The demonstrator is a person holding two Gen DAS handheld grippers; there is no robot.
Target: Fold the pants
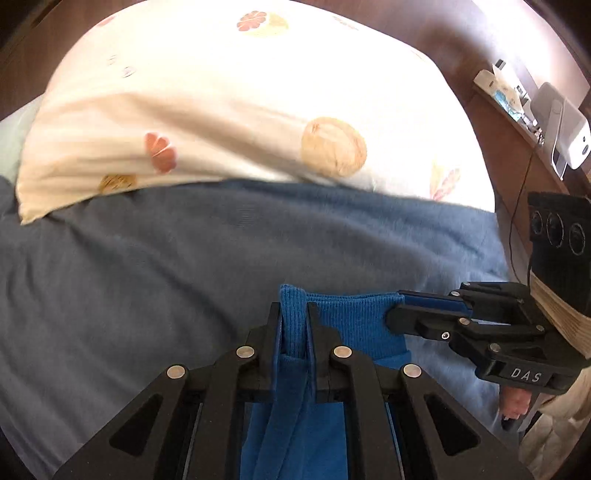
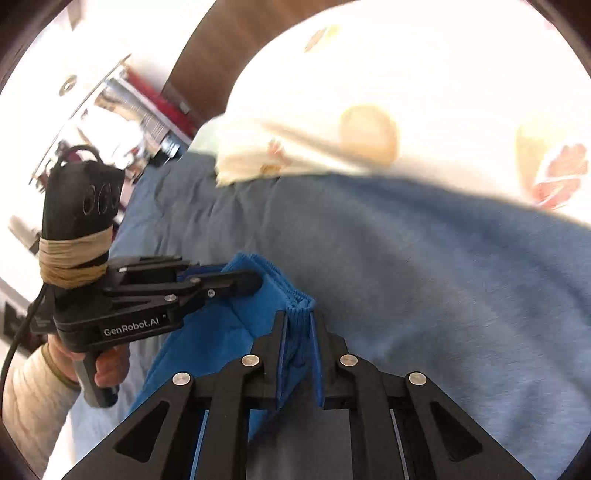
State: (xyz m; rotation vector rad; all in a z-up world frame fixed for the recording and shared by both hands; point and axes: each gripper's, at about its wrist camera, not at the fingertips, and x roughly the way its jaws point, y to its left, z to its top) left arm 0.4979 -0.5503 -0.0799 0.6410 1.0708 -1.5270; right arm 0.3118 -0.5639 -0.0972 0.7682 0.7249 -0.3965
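Observation:
Bright blue pants [image 1: 354,321] with a ribbed waistband hang between my two grippers over a blue-grey bedsheet [image 1: 147,277]. My left gripper [image 1: 293,308] is shut on one end of the waistband, and the cloth drops down between its fingers. My right gripper [image 1: 393,317] comes in from the right and pinches the other end. In the right wrist view my right gripper [image 2: 298,317] is shut on bunched ribbed fabric, while my left gripper [image 2: 258,282] clamps the pants [image 2: 236,295] from the left. The rest of the pants is hidden below the grippers.
A large cream pillow [image 1: 240,110] printed with fruit slices lies on the bed just beyond the pants. A wooden headboard [image 1: 424,29] stands behind it. At the right, a bedside shelf holds a white device [image 1: 561,129] and a cable. A person's hand [image 2: 107,365] grips the left handle.

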